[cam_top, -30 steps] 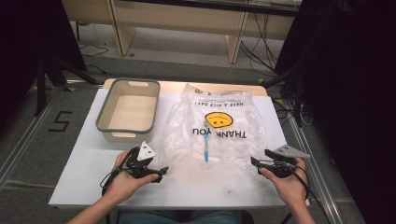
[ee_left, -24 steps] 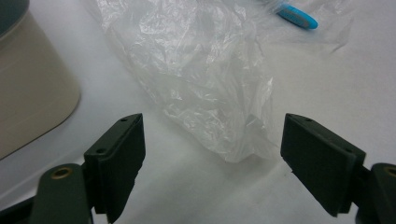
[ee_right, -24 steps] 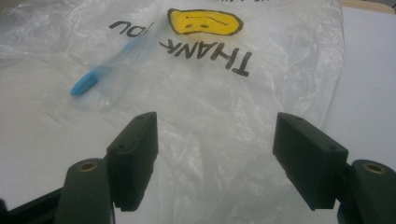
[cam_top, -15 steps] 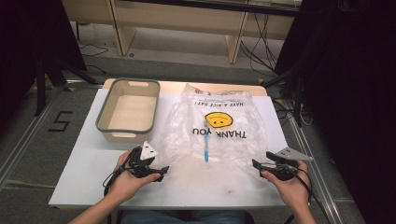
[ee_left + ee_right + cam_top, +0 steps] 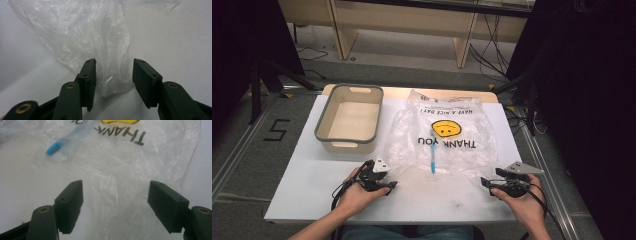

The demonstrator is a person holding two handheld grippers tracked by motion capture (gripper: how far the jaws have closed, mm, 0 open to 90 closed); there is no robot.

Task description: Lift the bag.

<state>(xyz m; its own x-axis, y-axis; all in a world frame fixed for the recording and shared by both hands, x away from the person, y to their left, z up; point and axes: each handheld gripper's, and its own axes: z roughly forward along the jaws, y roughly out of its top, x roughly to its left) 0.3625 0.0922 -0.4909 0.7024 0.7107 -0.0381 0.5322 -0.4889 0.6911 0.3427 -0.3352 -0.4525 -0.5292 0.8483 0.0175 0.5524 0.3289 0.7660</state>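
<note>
High view: plastic bag (image 5: 447, 137) lies flat mid-table, blue toothbrush (image 5: 432, 156) inside, grey bin (image 5: 349, 119) beside it. Left gripper view: left gripper (image 5: 113, 75) spread, bag corner between jaws. Right gripper view: right gripper (image 5: 115, 202) spread wide over bag's edge.

Table (image 5: 307, 192): bears everything, the person's hands at its near edge
Bin (image 5: 324, 120): on the table's far left part, left of the bag, just beside it
Plastic bag (image 5: 447, 107): flat on the table's middle, reaching to the far edge
Toothbrush (image 5: 432, 155): inside the bag, near its near end, lying front to back
Left gripper (image 5: 384, 184): at the bag's near left corner, a bag tip (image 5: 112, 87) between its jaws
Right gripper (image 5: 486, 182): at the bag's near right corner, over the bag's edge (image 5: 117, 215)
</note>
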